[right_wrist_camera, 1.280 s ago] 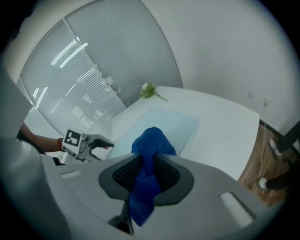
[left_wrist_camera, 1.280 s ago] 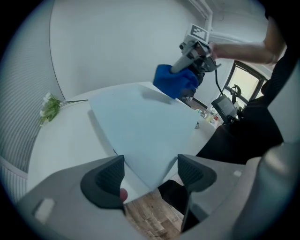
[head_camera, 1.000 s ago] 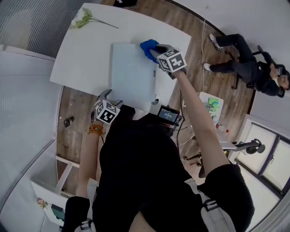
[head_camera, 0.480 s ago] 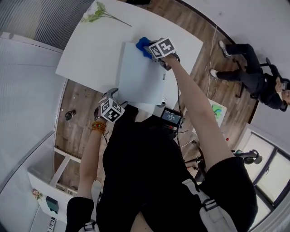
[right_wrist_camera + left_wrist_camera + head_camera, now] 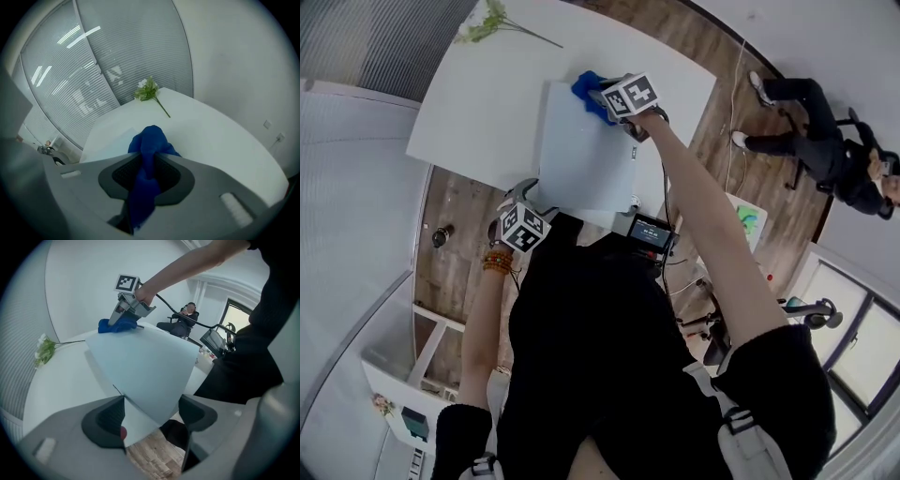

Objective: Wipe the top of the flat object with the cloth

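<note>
My right tongs (image 5: 146, 174) are clamped tight on the blue cloth (image 5: 151, 138), pressing it onto the far end of the pale flat board (image 5: 581, 155). The board lies by the desk's (image 5: 478, 103) near right corner. My left tongs (image 5: 152, 414) stand wide apart, with the board's near corner between them.

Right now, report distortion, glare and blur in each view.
Head view: the fisheye lens bows the table edges, and the light is even. Left gripper view: there is a dark round vignette, the left gripper has open jaws that look soft up close, and the flat panel is pale and featureless. Right gripper view: ceiling-light streaks glare on the blinds, and the blue cloth, pinched in the right gripper, is slightly soft.
</note>
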Demonstrator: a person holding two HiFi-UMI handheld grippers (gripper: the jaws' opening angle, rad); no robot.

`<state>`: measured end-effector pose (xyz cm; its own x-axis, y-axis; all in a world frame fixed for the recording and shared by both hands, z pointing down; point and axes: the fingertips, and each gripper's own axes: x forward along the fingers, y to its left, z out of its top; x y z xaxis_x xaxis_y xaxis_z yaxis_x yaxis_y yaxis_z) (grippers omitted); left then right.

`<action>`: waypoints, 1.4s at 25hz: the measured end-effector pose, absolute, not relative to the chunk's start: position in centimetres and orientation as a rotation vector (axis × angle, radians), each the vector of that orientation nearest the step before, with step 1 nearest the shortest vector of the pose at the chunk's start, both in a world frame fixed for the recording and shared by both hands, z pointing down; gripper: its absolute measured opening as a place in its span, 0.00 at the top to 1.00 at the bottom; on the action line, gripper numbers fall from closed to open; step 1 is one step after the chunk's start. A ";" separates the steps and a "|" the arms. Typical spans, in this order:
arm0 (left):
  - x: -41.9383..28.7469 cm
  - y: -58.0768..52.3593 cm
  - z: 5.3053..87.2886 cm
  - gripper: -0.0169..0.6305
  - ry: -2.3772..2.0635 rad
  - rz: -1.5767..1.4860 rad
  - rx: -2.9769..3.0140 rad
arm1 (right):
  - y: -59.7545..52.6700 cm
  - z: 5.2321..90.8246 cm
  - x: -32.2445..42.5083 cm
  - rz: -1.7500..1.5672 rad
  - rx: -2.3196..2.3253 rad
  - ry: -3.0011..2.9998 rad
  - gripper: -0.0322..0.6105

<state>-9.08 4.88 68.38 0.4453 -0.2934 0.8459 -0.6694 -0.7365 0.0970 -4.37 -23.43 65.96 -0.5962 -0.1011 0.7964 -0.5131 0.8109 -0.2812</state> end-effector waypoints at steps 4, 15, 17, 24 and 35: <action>-9.1 4.9 68.4 0.40 -0.818 1.213 2.277 | -21.1 66.1 -5.1 0.655 0.385 -2.167 0.81; -9.1 4.9 68.4 0.40 -0.845 1.234 2.270 | -18.6 66.2 -5.4 0.612 0.347 -2.167 0.81; -9.2 4.9 68.4 0.41 -0.859 1.235 2.270 | -18.5 66.2 -5.4 0.614 0.360 -2.170 0.81; -9.1 5.0 68.6 0.41 -0.870 1.232 2.269 | -17.3 66.5 -5.2 0.622 0.350 -2.168 0.81; -9.3 4.9 68.7 0.41 -0.874 1.238 2.275 | -15.4 66.7 -5.3 0.624 0.323 -2.164 0.81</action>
